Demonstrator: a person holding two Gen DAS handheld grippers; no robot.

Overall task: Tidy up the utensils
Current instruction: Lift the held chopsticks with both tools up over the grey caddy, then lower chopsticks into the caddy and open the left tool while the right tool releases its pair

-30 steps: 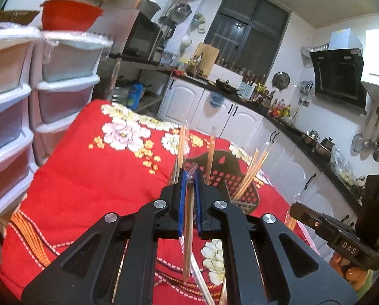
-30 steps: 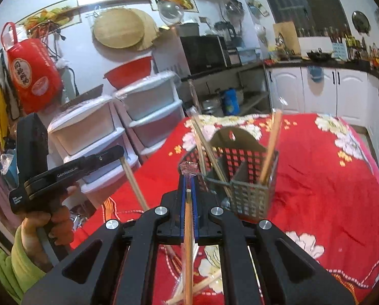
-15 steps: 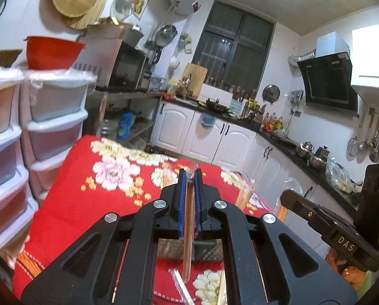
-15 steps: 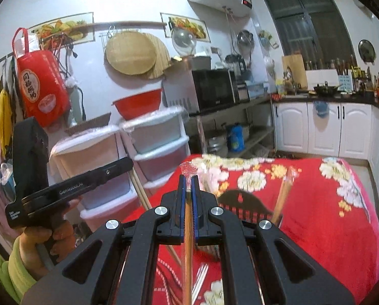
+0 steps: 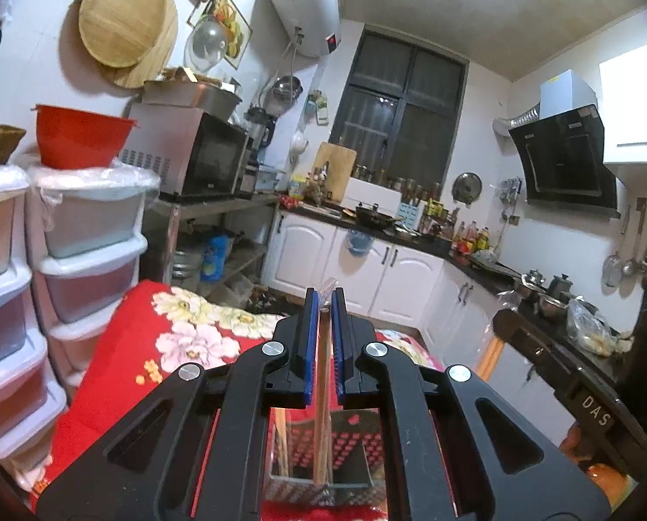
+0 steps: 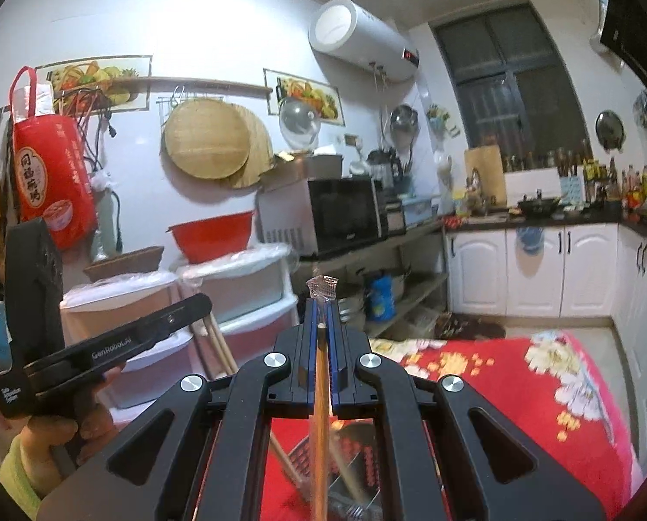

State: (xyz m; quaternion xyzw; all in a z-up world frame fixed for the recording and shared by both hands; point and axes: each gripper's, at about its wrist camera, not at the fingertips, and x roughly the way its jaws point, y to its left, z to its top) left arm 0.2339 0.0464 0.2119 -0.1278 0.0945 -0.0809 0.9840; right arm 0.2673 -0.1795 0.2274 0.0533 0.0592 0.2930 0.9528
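A: This is a kitchen with white cabinets [image 5: 306, 256], and in front a table with a red flowered cloth [image 5: 119, 373]. What does the left gripper [image 5: 322, 304] do?

B: Its two blue-lined fingers [image 5: 308, 347] are pressed together on a pair of chopsticks in a clear wrapper [image 5: 322, 390]. The chopsticks hang straight down between them, and the lower end goes into the mesh utensil basket [image 5: 349, 447], which stands on the cloth directly under the gripper.

A: And the right gripper [image 6: 321, 304]?

B: It is also clamped, on a second wrapped pair of chopsticks [image 6: 320, 412]. The crumpled wrapper tip [image 6: 322, 288] sticks out above the fingertips. This stick also points down to the basket [image 6: 349, 456], which is seen only partly below the gripper.

A: Are there other sticks in the basket?

B: Yes, in the left view some chopsticks [image 5: 281, 443] already stand in the basket's left part. In which compartment exactly, I cannot tell.

A: What is farther from the basket?

B: To its left, beyond the table edge, stacked plastic drawers [image 5: 93, 234] with a red bowl [image 5: 80, 134] on top. Behind them a microwave [image 5: 202, 156] on a shelf. On the wall above hangs a white water heater [image 5: 302, 4].
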